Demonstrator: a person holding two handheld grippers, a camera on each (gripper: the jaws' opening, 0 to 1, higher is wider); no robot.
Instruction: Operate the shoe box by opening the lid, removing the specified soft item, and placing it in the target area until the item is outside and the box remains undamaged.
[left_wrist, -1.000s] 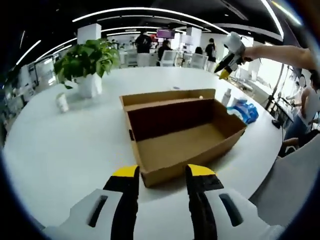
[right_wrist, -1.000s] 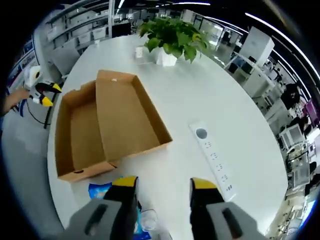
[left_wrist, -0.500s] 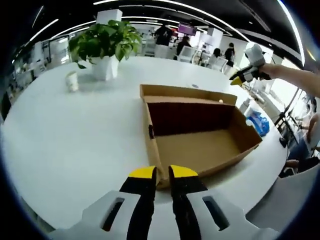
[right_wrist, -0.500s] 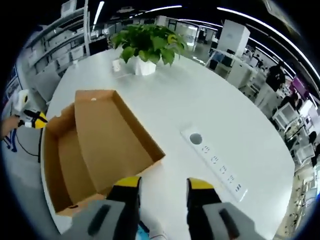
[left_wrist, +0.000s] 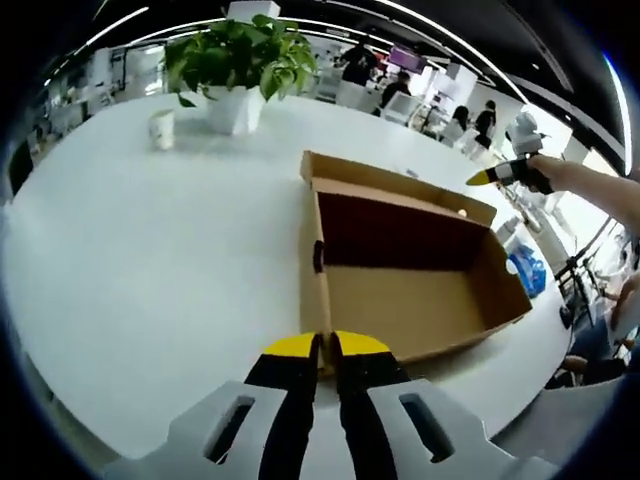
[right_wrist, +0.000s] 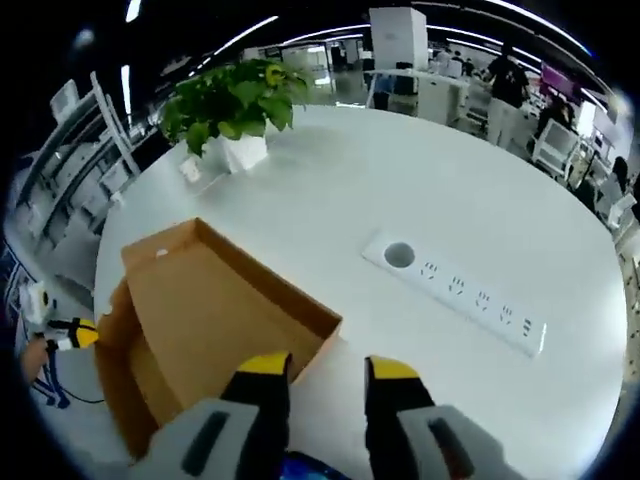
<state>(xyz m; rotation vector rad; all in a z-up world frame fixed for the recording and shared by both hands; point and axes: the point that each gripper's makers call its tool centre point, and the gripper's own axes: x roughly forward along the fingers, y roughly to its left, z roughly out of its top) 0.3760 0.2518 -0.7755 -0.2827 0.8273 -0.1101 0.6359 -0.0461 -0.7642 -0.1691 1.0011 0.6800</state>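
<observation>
Far left of the left tongs (left_wrist: 322, 345), a paper cup (left_wrist: 160, 128) and a potted plant (left_wrist: 241, 60) sit on the white surface (left_wrist: 130, 260), well clear of the work. Straight ahead, the left tongs are nearly closed at the near corner of the shoe box (left_wrist: 410, 270); whether they pinch the cardboard wall I cannot tell. Probably steadying the box at that corner. Box lid is already swung back, standing up along the far side; inside looks bare brown cardboard, no soft item seen in it. Right of the box, a blue soft-looking bundle (left_wrist: 527, 272) lies on the surface near a small bottle (left_wrist: 509, 230), likely the removed item, so it sits outside the box. Upper right, the right tongs (left_wrist: 487, 178) hang in the air above the far box end, held by a hand.

Right gripper view, left to right: left tongs (right_wrist: 72, 333) at the box corner, open shoe box (right_wrist: 200, 320) just ahead-left, right tongs (right_wrist: 328, 366) open and empty above the surface, power strip (right_wrist: 455, 298) ahead-right, clear of everything. Blue stuff shows just under the tongs.

No readable brand, label or writing on box, cup or strip.
</observation>
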